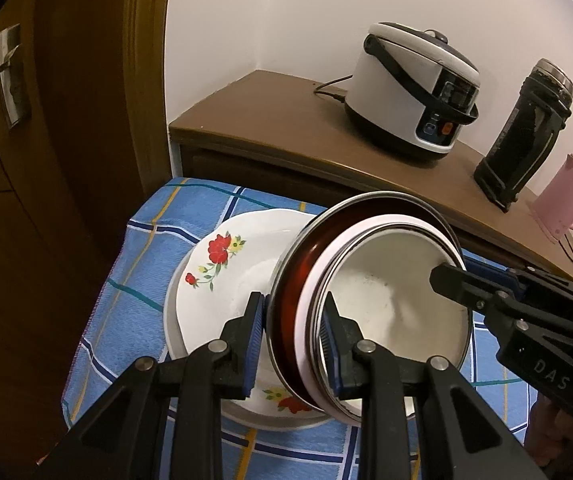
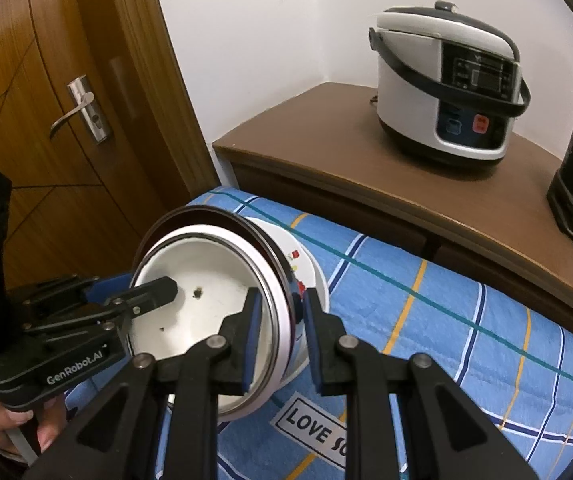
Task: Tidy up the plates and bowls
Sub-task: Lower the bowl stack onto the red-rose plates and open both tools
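Both hand-held grippers are clamped on one thing: a bowl (image 1: 386,300) with a white inside, a dark red outside and a metal rim, tipped steeply on edge so its mouth faces the lower right of the left wrist view. The left hand-held gripper (image 1: 294,312) pinches the rim at the lower centre of that view, one pad inside the bowl and one on the red wall. The right hand-held gripper (image 2: 278,320) bites the opposite side of the rim the same way, at the centre of its own view.

The relation that matters is bowl to plate. The flowered plate (image 1: 222,264) lies flat on the blue checked cloth (image 1: 134,264), directly behind and under the tilted bowl, to the left of it in the left wrist view. The bowl's lowest edge hangs over the plate's near rim; whether it touches is hidden. Judging from this, the bowl must rotate back to level, base down, before it can settle onto the plate.
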A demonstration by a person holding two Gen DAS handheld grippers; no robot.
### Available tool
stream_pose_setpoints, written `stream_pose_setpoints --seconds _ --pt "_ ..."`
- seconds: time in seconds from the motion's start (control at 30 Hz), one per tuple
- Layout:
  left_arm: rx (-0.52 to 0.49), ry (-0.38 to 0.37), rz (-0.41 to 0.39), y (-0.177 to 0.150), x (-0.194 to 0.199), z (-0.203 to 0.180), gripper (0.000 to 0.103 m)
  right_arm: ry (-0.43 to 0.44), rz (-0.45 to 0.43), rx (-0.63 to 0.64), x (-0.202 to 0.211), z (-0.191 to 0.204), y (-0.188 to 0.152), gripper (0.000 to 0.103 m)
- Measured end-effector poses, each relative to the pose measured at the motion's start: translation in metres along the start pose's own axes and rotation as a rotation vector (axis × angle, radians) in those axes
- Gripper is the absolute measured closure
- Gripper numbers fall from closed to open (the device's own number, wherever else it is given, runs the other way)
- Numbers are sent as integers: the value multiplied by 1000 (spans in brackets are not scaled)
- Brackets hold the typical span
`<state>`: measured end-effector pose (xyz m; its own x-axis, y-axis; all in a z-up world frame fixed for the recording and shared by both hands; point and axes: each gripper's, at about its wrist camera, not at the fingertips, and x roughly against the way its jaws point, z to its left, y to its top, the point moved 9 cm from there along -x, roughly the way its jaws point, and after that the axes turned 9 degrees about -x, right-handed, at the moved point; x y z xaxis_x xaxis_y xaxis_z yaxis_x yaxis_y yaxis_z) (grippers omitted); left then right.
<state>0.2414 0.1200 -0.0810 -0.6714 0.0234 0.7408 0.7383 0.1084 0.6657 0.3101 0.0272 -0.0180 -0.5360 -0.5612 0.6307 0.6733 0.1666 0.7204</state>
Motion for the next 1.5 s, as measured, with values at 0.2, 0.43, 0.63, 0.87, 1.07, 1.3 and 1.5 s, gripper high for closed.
stream_pose_setpoints --seconds 0.2,0.43,0.63,0.87,1.07,1.3,1.5 --pt "1 10 8 3 -1 4 74 1 10 10 -6 4 4 82" --pt "4 14 28 4 -5 9 74 2 39 14 -17 5 5 82" --pt "5 12 43 2 -10 11 74 0 53 20 -24 4 6 82" --pt "13 1 85 -3 -19 14 74 3 83 30 -34 5 7 81" --pt "11 -19 123 -4 -22 15 74 25 115 16 -40 5 15 79" --pt "45 -69 146 2 -32 23 74 22 141 1 -56 2 26 77" --pt "18 -62 128 1 -34 17 64 27 183 -20 -73 -4 21 77"
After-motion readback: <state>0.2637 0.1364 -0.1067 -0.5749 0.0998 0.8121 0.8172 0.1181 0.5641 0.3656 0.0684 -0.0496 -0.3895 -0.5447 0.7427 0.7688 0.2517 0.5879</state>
